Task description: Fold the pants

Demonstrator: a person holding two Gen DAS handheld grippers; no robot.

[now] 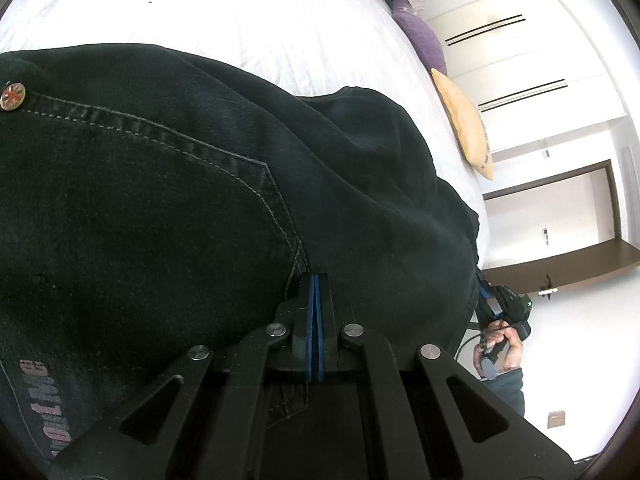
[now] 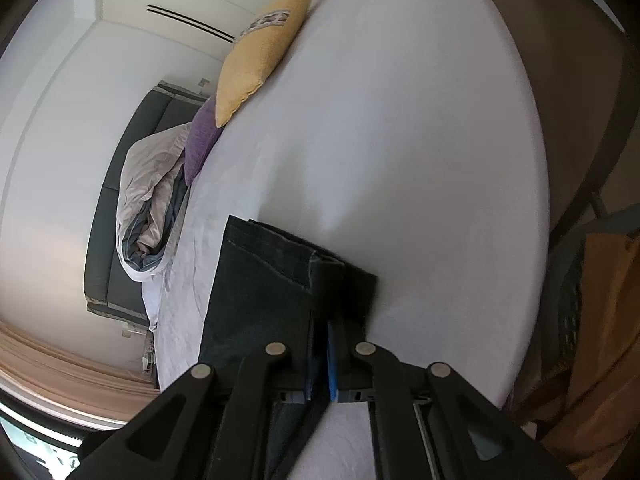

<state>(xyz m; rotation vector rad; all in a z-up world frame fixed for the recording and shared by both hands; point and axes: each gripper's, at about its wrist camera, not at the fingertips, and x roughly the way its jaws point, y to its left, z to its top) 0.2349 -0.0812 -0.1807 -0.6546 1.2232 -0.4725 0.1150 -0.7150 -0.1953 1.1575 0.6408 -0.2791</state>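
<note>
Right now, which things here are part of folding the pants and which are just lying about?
Part of the job:
- black pants
- left gripper, shut on the pants
- right gripper, on the leg end
- white bed sheet

Lying about:
- yellow cushion
- purple cushion
- bunched duvet

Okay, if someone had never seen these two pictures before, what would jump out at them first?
The black jeans fill most of the left wrist view, spread on the white bed, with the left gripper shut on the denim near a pocket seam. In the right wrist view the right gripper pinches the hem end of a leg. A yellow cushion and a purple cushion lie along the bed's far edge.
</note>
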